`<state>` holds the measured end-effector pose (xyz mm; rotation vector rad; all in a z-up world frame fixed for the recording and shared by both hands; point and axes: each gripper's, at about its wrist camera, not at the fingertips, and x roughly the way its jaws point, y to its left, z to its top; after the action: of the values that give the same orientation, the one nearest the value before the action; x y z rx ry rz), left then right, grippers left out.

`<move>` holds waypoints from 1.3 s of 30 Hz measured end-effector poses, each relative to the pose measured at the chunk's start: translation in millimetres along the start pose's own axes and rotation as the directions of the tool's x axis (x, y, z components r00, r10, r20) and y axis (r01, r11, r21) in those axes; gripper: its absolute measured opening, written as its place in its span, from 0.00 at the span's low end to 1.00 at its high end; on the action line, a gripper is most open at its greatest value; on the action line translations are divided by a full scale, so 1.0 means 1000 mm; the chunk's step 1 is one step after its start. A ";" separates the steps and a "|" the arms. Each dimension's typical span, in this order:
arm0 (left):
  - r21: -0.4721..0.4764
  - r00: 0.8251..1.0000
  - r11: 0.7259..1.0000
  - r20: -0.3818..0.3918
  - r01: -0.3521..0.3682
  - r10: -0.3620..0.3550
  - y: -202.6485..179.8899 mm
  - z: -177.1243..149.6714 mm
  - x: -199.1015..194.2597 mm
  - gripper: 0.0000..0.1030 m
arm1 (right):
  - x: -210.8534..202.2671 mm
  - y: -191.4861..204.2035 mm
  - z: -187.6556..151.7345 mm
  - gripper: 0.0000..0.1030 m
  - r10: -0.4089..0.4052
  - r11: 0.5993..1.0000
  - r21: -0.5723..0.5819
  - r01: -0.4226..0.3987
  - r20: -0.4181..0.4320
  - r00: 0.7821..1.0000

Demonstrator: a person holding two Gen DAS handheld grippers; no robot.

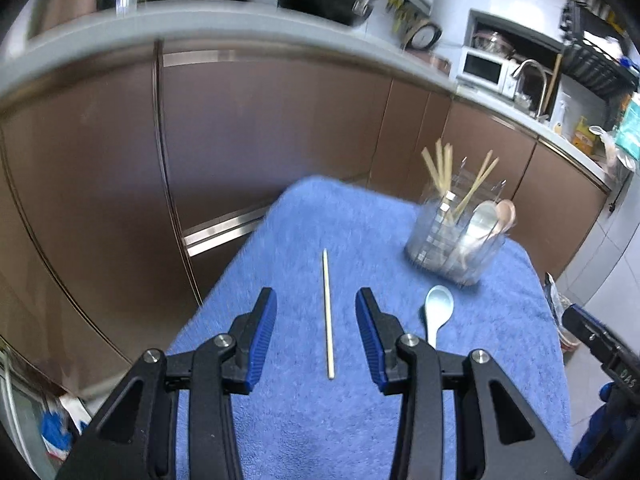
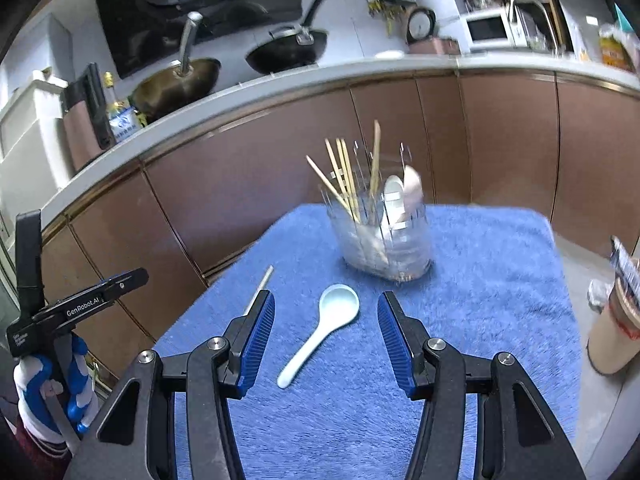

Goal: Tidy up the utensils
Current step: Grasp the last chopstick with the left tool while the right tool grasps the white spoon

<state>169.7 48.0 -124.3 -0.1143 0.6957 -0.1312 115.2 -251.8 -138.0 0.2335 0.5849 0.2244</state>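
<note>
Blue-padded jaws of the left gripper [image 1: 316,332] stand about half open with nothing held; a single chopstick [image 1: 328,314] lies flat on the blue towel [image 1: 304,216] between and just ahead of them, running almost straight along the line the fingers point. Because it is thin and lies low in soft pile, the pads could close above it and miss, or catch one end so that it pivots or rolls off to the left, where the towel's edge is near.

Further right, the right gripper [image 2: 326,340] is likewise half open and empty, with the pale spoon [image 2: 322,330] lying between its jaws, bowl ahead and handle slanting back toward the left finger. That slant is the risk: pads closing on a smooth, angled handle may push it sideways rather than clamp it, and a glazed surface could slip once lifted.

Ahead and slightly right of both tools stands the clear utensil holder [image 2: 384,236], already crowded with upright chopsticks and spoons. It looks light, so a utensil jabbed in against those sticks could tip it over. The two tools also work close together and might bump.
</note>
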 end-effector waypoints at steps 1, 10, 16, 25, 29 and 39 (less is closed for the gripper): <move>-0.017 0.999 1.000 -0.043 0.023 -0.023 0.007 0.001 0.012 0.38 | 0.009 -0.004 -0.001 0.52 0.003 1.000 0.010 -0.003 -0.022 1.000; -0.028 0.929 0.989 -0.339 0.148 -0.149 0.017 0.015 0.115 0.38 | 0.086 -0.029 -0.005 0.52 0.054 0.997 0.067 -0.043 -0.183 0.982; -0.015 0.871 0.983 -0.462 0.181 -0.167 0.007 0.038 0.179 0.37 | 0.137 -0.043 -0.002 0.52 0.130 0.987 0.127 -0.100 -0.256 0.958; 0.048 0.796 0.983 -0.595 0.176 -0.114 -0.011 0.043 0.232 0.26 | 0.183 -0.048 -0.003 0.46 0.192 0.975 0.167 -0.144 -0.322 0.927; 0.086 0.791 0.982 -0.606 0.166 -0.081 -0.019 0.040 0.238 0.21 | 0.190 -0.045 -0.006 0.40 0.195 0.975 0.167 -0.145 -0.342 0.919; 0.125 0.817 0.982 -0.576 0.140 -0.043 -0.025 0.029 0.226 0.05 | 0.204 -0.038 -0.011 0.08 0.163 0.985 0.122 -0.124 -0.401 0.902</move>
<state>357.7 -10.9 -240.8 0.0554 1.2822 -0.3237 279.8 -230.7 -263.3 0.3245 0.9994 0.3955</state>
